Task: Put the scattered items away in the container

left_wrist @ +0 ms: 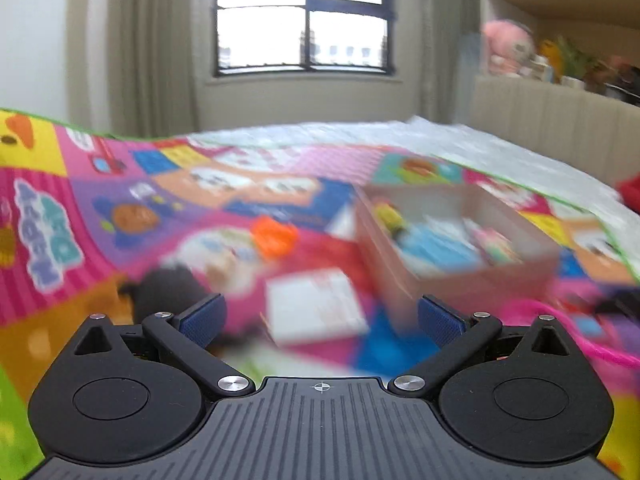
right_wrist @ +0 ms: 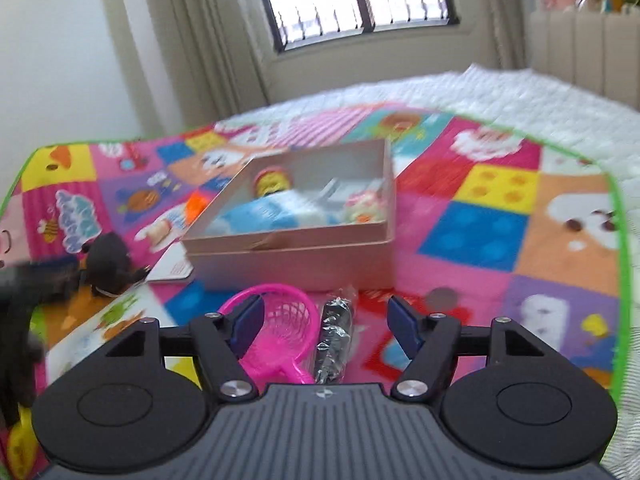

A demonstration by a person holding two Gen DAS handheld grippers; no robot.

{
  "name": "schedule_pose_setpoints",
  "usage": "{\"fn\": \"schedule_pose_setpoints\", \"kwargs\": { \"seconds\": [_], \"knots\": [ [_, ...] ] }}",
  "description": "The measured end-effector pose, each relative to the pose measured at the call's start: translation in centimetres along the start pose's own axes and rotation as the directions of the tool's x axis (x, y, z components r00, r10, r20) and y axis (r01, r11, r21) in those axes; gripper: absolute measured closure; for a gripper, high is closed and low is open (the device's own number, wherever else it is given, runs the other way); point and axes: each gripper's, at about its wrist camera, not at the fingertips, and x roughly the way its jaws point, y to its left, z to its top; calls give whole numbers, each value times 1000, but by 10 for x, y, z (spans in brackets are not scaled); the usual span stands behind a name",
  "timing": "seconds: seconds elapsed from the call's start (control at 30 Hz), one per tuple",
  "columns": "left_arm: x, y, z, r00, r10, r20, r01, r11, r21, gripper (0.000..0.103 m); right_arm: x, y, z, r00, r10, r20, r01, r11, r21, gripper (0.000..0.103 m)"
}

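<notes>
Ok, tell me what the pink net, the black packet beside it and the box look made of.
Pink net: glossy moulded plastic, rigid mesh and rim. Black packet: something dark in clear crinkled film, which catches highlights. Box: matte pale pink with thin straight walls; card or plastic, too blurred to tell.

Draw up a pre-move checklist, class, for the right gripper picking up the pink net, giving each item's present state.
1. Right gripper open: ok, nothing between the jaws.
2. Pink net in front of it: ok, lying flat on the mat, its hoop by the left finger.
3. Net free of neighbours: not ok, a black wrapped item lies right beside it.
4. Container has room: ok, space shows inside.
5. Left gripper open: ok.
6. Left view sharp: not ok, blurred.
</notes>
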Motion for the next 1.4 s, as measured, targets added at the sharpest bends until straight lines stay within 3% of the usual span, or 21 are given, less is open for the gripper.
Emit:
{"fn": "schedule_pose_setpoints", "kwargs": {
  "seconds": [0.07, 0.13, 0.17, 0.2, 0.33, 0.4, 0.43, 0.5, 0.57, 0.73, 0.87, 0.97, 1.03, 1.07, 1.1, 1.17, 1.27, 1.4],
  "knots": [
    [28, 7, 11, 998, 68, -15, -68, 998, 6, 0, 0, -4, -6, 1000, -2, 19, 2, 1000, -7, 33],
    [57, 14, 22, 992, 118, -31, -119, 993, -11, 7, 2, -6, -13, 999, -3, 38, 4, 1000, -26, 33],
    [70, 16, 27, 990, 131, -45, -131, 991, -5, 22, 4, -6, -16, 999, -6, 44, 7, 999, -35, 33],
    [85, 17, 30, 988, 138, -73, -137, 990, 17, 28, 7, -6, -18, 999, -6, 42, 8, 999, -39, 33],
    [122, 23, 28, 965, 211, -154, -187, 970, 155, 27, 8, -5, -14, 999, 13, 47, -10, 998, -55, 33],
    [134, 31, 25, 958, 207, -198, -176, 971, 162, 31, 2, -2, -8, 997, 12, 81, -6, 996, -84, 30],
    [140, 34, 24, 956, 189, -224, -157, 975, 156, 36, 1, 0, -5, 995, 15, 97, -6, 996, -90, 26],
    [150, 37, 22, 955, 150, -254, -112, 981, 156, 66, 1, 2, 0, 993, 20, 116, -10, 996, -92, 25],
    [153, 35, 21, 959, 131, -249, -92, 982, 164, 74, 4, 4, 4, 992, 24, 121, -14, 996, -86, 25],
    [125, 29, 21, 978, 94, -185, -61, 983, 174, 74, 6, 10, 6, 993, 32, 116, -20, 995, -99, 25],
    [51, 19, 26, 996, -68, -66, 75, 991, 115, 74, 0, 13, 9, 992, 33, 124, -20, 995, -103, 25],
    [2, 5, 17, 969, -245, -37, 247, 967, 68, 72, 0, 20, 15, 991, 47, 126, -33, 993, -109, 25],
    [-17, -8, 1, 943, -329, -47, 332, 941, 62, 49, 2, 30, 21, 989, 67, 129, -51, 991, -120, 24],
    [-22, -13, -7, 937, -344, -57, 348, 935, 68, 29, 3, 36, 24, 988, 82, 130, -65, 990, -128, 24],
    [-25, -17, -16, 935, -350, -63, 354, 932, 75, 24, 5, 44, 29, 987, 101, 128, -83, 987, -138, 24],
    [-27, -19, -32, 939, -334, -85, 340, 938, 74, 23, 14, 64, 40, 983, 141, 114, -120, 978, -170, 24],
    [-30, -9, -53, 951, -289, -113, 293, 956, 26, 7, 38, 99, 63, 975, 217, 45, -201, 954, -224, 24],
    [-36, 16, -67, 952, -286, -110, 278, 957, -83, 5, 107, 157, 99, 954, 260, -151, -293, 913, -284, 24]
  ]
}}
